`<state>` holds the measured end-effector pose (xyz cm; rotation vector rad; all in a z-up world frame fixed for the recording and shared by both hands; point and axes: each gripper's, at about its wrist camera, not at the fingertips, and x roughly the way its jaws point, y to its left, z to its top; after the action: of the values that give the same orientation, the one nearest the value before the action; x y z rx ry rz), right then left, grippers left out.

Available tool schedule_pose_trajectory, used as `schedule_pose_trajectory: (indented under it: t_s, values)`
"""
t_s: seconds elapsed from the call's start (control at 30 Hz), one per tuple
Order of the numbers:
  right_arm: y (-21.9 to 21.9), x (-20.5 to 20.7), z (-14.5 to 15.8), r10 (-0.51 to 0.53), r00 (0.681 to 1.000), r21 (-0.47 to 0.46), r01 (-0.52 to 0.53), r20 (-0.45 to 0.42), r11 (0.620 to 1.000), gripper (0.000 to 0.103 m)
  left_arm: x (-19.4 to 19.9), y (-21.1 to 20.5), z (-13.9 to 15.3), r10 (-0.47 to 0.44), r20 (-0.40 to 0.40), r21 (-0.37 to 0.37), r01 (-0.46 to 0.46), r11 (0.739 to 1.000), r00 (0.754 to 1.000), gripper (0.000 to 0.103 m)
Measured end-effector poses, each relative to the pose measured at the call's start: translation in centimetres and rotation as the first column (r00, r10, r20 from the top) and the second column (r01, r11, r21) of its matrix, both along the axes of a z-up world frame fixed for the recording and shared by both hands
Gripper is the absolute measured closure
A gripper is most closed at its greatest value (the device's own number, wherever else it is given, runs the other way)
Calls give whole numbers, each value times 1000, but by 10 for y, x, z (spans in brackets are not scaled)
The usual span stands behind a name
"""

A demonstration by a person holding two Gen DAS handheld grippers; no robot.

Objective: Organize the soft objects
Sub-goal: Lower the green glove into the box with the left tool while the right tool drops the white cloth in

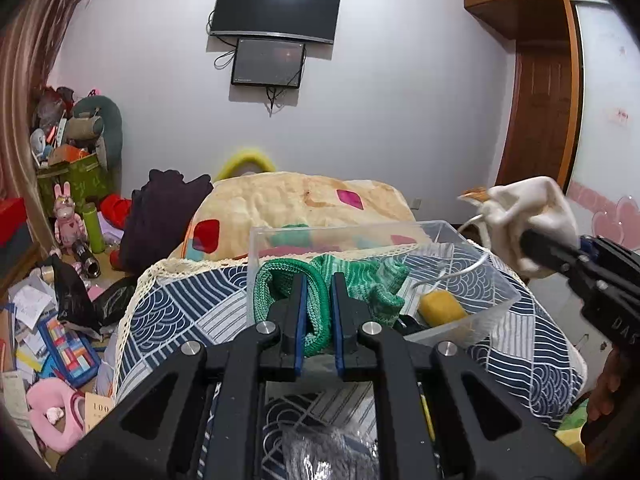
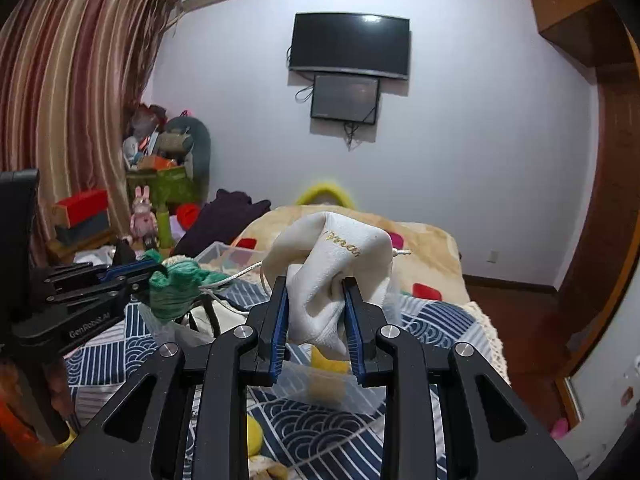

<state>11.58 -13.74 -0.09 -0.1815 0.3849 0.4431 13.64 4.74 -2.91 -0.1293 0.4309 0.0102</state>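
Note:
My left gripper [image 1: 318, 280] is shut on a green knitted cloth [image 1: 360, 280] and holds it over the near left part of a clear plastic box [image 1: 472, 326] on the patterned table. A yellow sponge [image 1: 440, 308] lies in the box. My right gripper [image 2: 316, 284] is shut on a white drawstring pouch [image 2: 340, 256] with gold lettering, held above the box's right side. In the left wrist view the pouch [image 1: 532, 212] hangs at the right over the box. In the right wrist view the green cloth [image 2: 176, 288] and left gripper [image 2: 154, 270] are at the left.
A blue-and-white patterned cloth [image 1: 180, 312] covers the table. A beige blanket [image 1: 300, 200] with coloured patches lies on the bed behind. Toys, papers and a green bin [image 1: 76, 176] clutter the floor at left. A wooden door [image 1: 540, 112] is at right.

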Motion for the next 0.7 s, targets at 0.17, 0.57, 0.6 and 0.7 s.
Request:
schedule_pose_trajectory:
  t_s: [0.17, 0.57, 0.6, 0.7]
  values:
    - [12, 18, -13, 24, 998, -13, -25, -57, 1000, 79, 19, -11, -6, -19, -36, 38, 20, 999, 999, 93]
    - [22, 48, -43, 45, 975, -28, -52, -218, 998, 79, 49, -18, -33, -19, -155, 53, 27, 998, 988, 92]
    - [20, 49, -44, 51, 972, -24, -58, -228, 998, 79, 49, -17, -34, -19, -158, 49, 27, 998, 987, 92]
    - [18, 51, -46, 44, 968, -27, -52, -246, 998, 78, 46, -17, -35, -19, -157, 39, 25, 999, 987, 91]
